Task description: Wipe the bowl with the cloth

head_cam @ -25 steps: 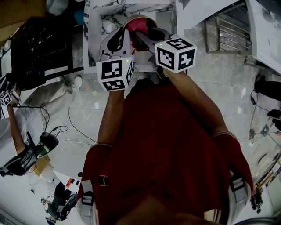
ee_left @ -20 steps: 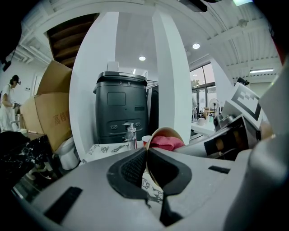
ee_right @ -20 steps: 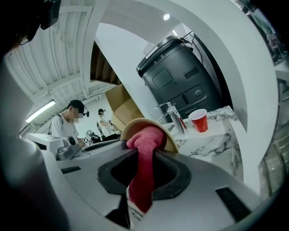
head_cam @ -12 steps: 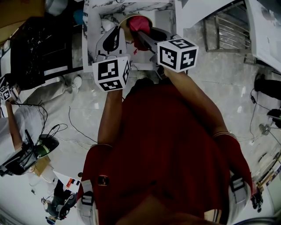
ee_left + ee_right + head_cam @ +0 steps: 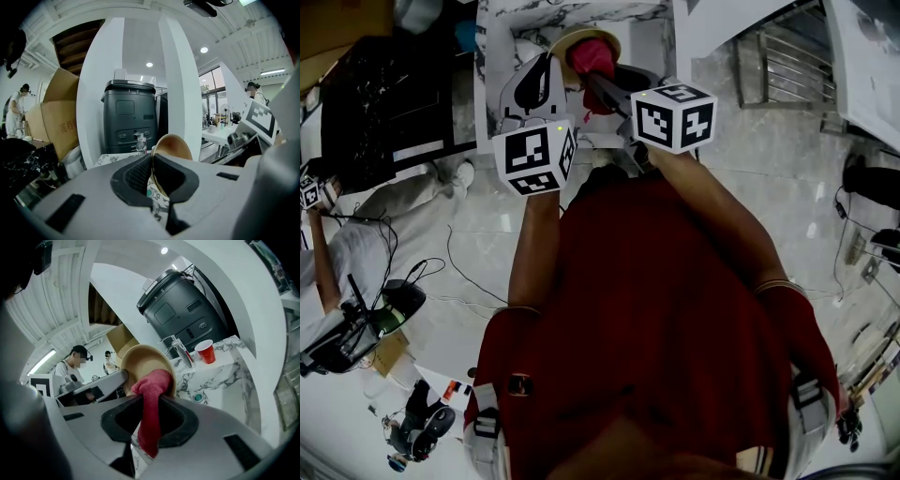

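Bowl [image 5: 140, 363], tan, is held on edge over the marble counter [image 5: 220, 373], rim pinched by the clenched left gripper [image 5: 152, 161]. Red cloth [image 5: 152, 394], gripped tight in the right gripper [image 5: 151, 405], is pressed into its hollow.

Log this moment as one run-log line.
left gripper: shut on bowl rim | right gripper: shut on cloth | cloth: against bowl's inside | stage: wiping
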The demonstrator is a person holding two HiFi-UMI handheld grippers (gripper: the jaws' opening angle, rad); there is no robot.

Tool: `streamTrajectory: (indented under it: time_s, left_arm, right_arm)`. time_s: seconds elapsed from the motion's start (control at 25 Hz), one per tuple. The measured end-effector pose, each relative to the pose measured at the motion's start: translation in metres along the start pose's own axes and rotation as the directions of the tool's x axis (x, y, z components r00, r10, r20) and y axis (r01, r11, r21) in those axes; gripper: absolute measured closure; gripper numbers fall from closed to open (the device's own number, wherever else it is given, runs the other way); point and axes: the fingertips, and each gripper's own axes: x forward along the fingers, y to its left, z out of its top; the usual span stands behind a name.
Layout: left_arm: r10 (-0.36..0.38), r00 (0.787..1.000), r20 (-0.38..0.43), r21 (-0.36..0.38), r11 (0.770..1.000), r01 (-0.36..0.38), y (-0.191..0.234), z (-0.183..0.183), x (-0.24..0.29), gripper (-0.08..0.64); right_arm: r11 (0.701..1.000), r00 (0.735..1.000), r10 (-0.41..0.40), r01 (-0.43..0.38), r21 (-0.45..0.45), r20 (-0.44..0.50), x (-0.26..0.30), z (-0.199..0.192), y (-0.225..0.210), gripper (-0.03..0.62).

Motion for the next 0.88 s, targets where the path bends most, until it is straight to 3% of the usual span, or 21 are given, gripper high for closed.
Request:
streamTrajectory:
  time_s: [0.4,0.88]
  left_arm:
    - [-0.044,0.999,0.0,0.021,0.999,0.044,-0.014,0.003,0.003,0.537]
    - [-0.074,0.997,-0.017,0.031,0.997,0.074,-0.025,-0.001,0.004,0.538]
  right_arm:
    - [0.999,0.999,0.038,-0.038,0.007,-0.02,0.007,0.0,0.01,0.512]
    - [0.999,0.998,0.042,-0.043,0.017,0.045,0.002,0.019,0.009,0.512]
